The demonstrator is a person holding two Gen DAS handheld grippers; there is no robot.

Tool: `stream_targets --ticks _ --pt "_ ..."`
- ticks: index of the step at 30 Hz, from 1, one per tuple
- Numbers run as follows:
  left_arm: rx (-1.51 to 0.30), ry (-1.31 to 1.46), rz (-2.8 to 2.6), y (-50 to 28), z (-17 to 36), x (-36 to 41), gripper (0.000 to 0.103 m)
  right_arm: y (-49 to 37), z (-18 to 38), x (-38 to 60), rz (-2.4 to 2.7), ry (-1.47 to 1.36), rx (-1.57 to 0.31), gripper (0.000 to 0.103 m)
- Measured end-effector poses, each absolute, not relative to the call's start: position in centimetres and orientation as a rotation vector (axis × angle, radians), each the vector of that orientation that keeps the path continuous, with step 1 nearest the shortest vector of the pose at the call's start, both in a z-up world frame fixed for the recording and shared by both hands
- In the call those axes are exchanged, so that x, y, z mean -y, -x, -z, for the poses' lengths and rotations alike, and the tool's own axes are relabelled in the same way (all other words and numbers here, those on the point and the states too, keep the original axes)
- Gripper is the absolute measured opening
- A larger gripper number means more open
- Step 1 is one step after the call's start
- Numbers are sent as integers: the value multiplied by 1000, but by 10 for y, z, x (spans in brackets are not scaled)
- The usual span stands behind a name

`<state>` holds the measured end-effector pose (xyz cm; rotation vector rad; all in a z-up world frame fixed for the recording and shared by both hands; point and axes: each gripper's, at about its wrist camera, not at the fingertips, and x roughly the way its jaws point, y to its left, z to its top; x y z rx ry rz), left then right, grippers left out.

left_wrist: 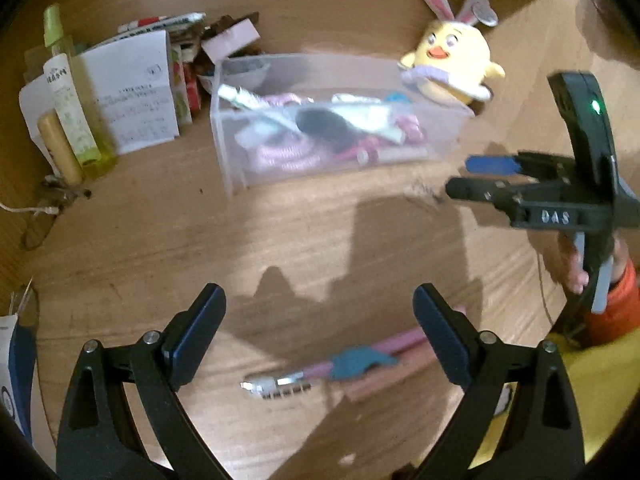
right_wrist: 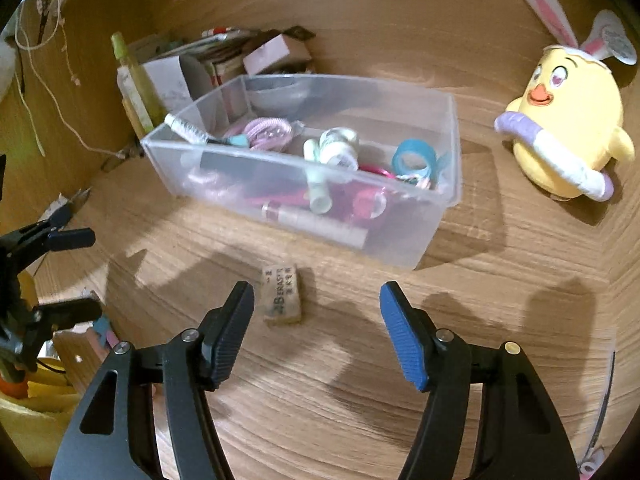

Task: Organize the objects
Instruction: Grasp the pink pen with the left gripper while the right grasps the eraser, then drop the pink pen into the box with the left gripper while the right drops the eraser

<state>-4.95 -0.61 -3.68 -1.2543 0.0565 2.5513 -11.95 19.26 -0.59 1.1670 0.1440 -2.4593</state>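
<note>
A clear plastic bin [right_wrist: 400,236] [left_wrist: 400,144] on the wooden desk holds tubes, a blue tape roll [right_wrist: 414,160], pink cords and other small items. A worn eraser [right_wrist: 281,295] lies on the desk just in front of my open, empty right gripper [right_wrist: 316,332], which also shows in the left wrist view [left_wrist: 460,178]. My left gripper [left_wrist: 320,344] is open and empty above a pink pen-like item with a teal clip [left_wrist: 352,364]. The left gripper also shows at the left edge of the right wrist view [right_wrist: 76,272].
A yellow chick plush with bunny ears [right_wrist: 560,128] [left_wrist: 456,64] stands right of the bin. Bottles [left_wrist: 72,120], papers [left_wrist: 132,92] and small boxes [right_wrist: 276,54] crowd the back left corner. A cord [right_wrist: 52,92] hangs at the left wall.
</note>
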Motion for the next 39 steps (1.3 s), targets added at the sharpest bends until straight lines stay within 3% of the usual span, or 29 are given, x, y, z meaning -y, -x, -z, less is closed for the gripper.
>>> stream_targets --ticks 19,22,28,30,32,39 --pt "-118 1358 -2579 53 62 20 95 132 28 -170 2403 -1241 -207 60" --pt "-109 1332 -2601 53 61 20 82 133 29 -167 2423 -1227 -236 48" --pt "-111 1282 -2597 52 58 10 42 133 29 -163 2421 -1202 -249 24" --pt "-102 1274 -2589 55 58 7 25 131 29 -160 2422 -1195 -260 22" --pt "-91 1271 -2590 58 58 5 15 130 30 -159 2426 -1188 -269 22" --pt "-4 1266 -2610 69 58 10 10 128 25 -162 2417 -1182 -247 22"
